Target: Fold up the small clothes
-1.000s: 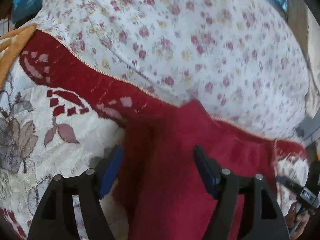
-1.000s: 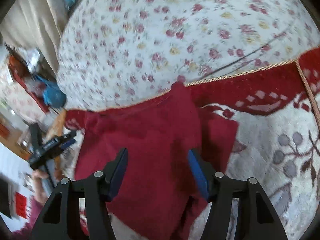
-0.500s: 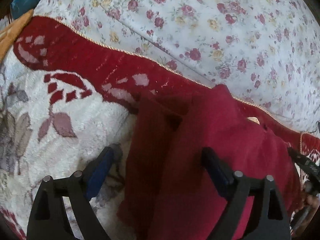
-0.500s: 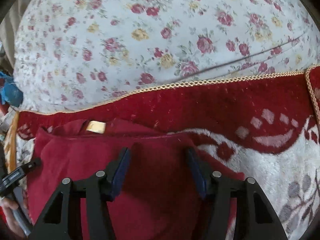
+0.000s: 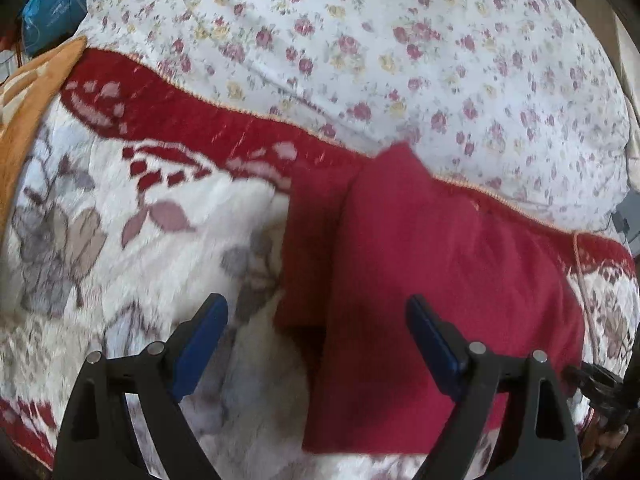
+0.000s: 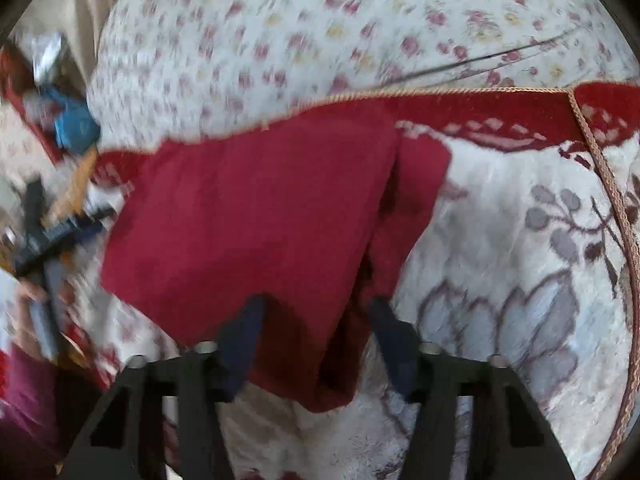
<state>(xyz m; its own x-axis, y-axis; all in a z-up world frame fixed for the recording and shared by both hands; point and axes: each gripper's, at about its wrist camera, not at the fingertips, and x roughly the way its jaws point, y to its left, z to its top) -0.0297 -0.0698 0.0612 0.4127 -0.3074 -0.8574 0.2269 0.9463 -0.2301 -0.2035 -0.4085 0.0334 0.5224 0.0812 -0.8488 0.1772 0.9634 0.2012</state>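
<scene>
Hovering nearest to you, your left gripper [image 5: 316, 344] has its blue-padded fingers [image 5: 200, 344] spread wide, nothing between them, straddling the near left edge of the red garment [image 5: 420, 300]. Your right gripper [image 6: 316, 340] is likewise spread, its dark pads at either side of the garment's near corner without pinching it, though that view is blurred. The garment lies folded on the plush blanket [image 5: 140, 280], a narrower layer sticking out along one side from under the top layer. Beyond the garment runs the blanket's red border with gold cord [image 6: 500, 90], which the garment's far edge overlaps. Farther still lies the flowered sheet [image 5: 400, 40], and beside it a blue bag [image 5: 52, 8].
</scene>
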